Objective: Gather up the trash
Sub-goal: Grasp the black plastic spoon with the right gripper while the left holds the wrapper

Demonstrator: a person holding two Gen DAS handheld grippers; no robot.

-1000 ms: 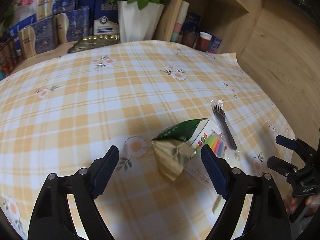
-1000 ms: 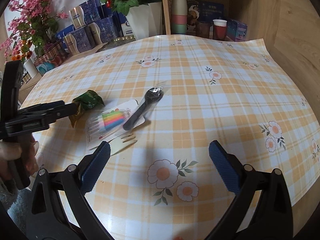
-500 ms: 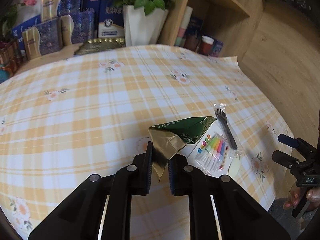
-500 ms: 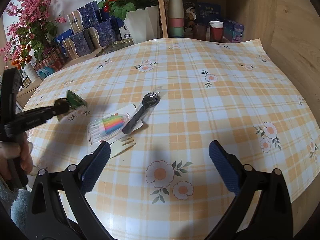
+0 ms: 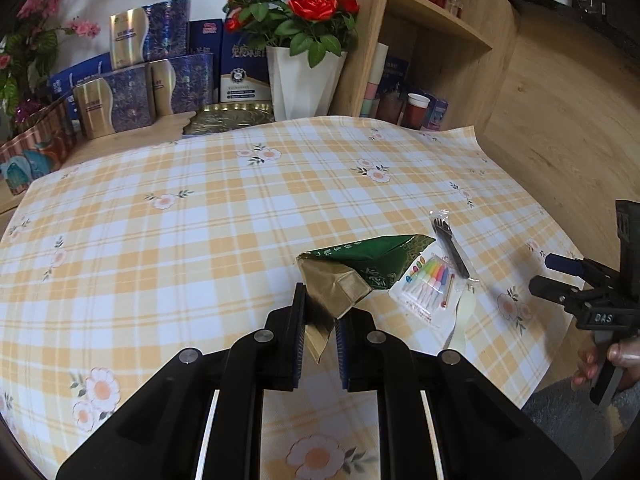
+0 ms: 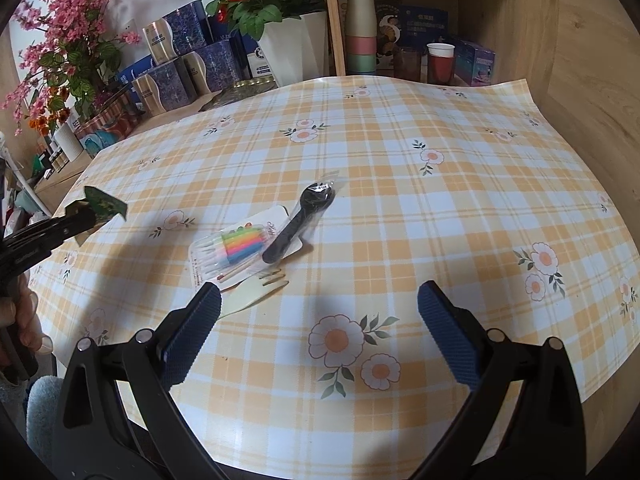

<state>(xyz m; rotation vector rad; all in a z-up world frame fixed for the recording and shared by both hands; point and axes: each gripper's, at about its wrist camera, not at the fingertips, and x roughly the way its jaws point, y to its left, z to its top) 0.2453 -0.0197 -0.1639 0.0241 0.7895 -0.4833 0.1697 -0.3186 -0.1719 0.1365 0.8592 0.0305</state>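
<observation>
Orange-plaid floral tablecloth [image 5: 200, 216] covered the table by wooden shelves [image 5: 436, 20]; left gripper [image 5: 320, 320] pinched a green-gold foil wrapper [image 5: 352, 272], right gripper [image 6: 316, 316] gaped above the near edge.

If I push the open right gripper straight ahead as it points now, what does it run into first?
Probably nothing but the yellow checked tablecloth. The right gripper is open and aims at bare cloth; the pale wooden fork and the black plastic spoon in its clear wrapper lie left of that line, though depth is unclear.
</observation>
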